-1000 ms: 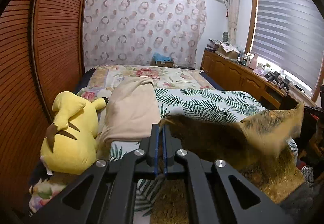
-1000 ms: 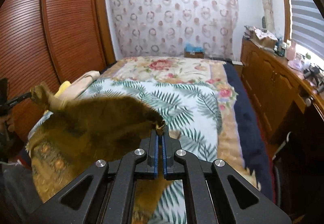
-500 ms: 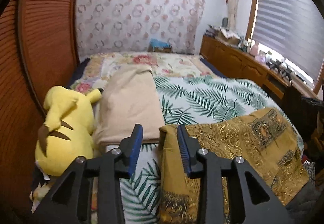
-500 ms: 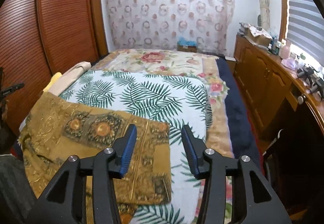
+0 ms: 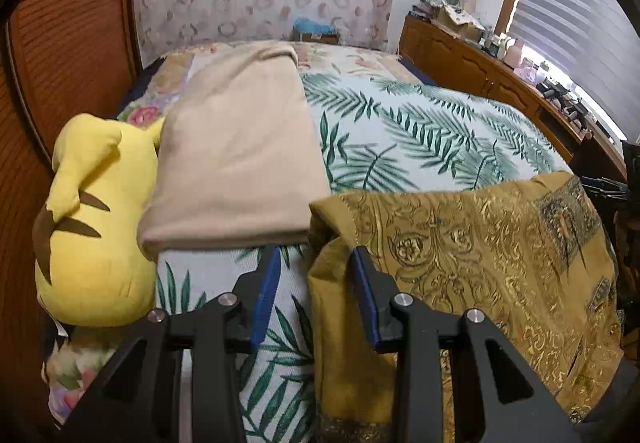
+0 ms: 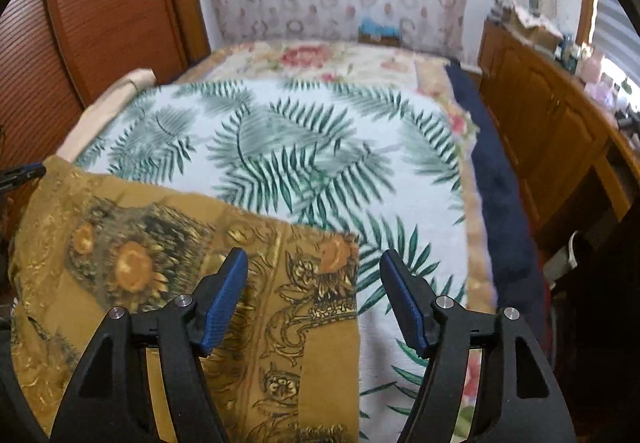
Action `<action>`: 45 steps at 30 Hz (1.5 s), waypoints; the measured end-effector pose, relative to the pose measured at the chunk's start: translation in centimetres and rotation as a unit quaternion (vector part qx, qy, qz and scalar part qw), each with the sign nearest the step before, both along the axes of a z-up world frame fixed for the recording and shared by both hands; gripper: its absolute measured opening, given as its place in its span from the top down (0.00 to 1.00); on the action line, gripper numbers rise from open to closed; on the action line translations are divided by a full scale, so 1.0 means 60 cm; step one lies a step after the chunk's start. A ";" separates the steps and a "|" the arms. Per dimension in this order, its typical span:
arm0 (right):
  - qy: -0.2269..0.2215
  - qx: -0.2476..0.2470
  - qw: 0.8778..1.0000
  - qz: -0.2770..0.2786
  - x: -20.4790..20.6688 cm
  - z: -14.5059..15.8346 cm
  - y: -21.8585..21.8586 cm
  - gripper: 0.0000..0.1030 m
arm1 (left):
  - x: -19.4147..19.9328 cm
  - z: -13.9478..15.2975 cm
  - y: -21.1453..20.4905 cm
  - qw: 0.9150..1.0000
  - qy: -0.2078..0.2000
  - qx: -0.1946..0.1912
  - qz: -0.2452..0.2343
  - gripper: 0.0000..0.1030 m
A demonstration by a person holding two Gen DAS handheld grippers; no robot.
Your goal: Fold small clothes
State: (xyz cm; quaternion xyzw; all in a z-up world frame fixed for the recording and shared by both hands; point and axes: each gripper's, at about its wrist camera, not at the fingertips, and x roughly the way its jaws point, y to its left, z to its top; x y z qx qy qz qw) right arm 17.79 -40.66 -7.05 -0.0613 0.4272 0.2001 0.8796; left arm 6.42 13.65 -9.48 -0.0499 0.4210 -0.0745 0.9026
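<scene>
The mustard-gold garment w/ ornate baroque print (image 5: 472,255) lies spread flat on the near part of the bed, over the white bedspread w/ green palm-leaf print (image 5: 400,131).

Left wrist view: left gripper (image 5: 314,293) has its blue pads apart, not clenched. The garment's left edge, bunched into a fold, sits in the gap beside the right-hand pad; can't tell if it touches that pad, and the other pad is clear of the fabric. Only this view shows the yellow plush toy w/ brown stripes (image 5: 96,227) on the left, touching the folded beige blanket (image 5: 236,147), which lies just beyond the garment's far-left corner.

Right wrist view: right gripper (image 6: 314,301) w/ jaws wide and opening, nothing pinched. The garment's right corner lies under the gap, nearer the left pad. Only this view shows the navy blue bed edge (image 6: 500,203) beside the wooden cabinet (image 6: 560,139), plus the left gripper's tip at the far left. The blanket is just a sliver here.
</scene>
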 end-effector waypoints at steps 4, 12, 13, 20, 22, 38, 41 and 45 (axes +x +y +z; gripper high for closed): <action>0.023 -0.004 1.000 -0.004 0.004 -0.029 -0.006 0.32 | 0.002 -0.013 -0.002 1.000 0.014 0.001 0.002 0.65; 0.030 -0.013 0.999 0.022 -0.018 -0.045 0.012 0.32 | -0.002 -0.020 -0.007 1.000 0.019 -0.007 0.018 0.64; 0.026 -0.018 0.999 0.027 -0.024 -0.047 0.018 0.32 | -0.001 -0.020 -0.007 1.000 0.019 -0.009 0.021 0.64; 0.016 -0.013 0.998 0.055 -0.047 -0.043 0.047 0.83 | -0.010 -0.019 -0.024 0.999 0.008 -0.030 -0.019 0.85; 0.019 0.003 0.998 0.062 -0.050 -0.042 0.048 0.92 | -0.015 -0.012 -0.023 0.999 -0.002 -0.040 -0.021 0.95; -0.199 0.057 0.977 0.042 -0.136 0.242 0.043 0.95 | -0.085 0.338 -0.019 0.961 -0.265 -0.071 -0.024 0.97; -0.251 0.063 0.965 0.040 -0.146 0.333 0.039 0.95 | -0.102 0.399 -0.003 0.949 -0.309 -0.065 -0.017 0.97; -0.305 0.064 0.949 0.045 -0.172 0.429 0.037 0.95 | -0.133 0.464 0.020 0.932 -0.358 -0.056 -0.008 0.97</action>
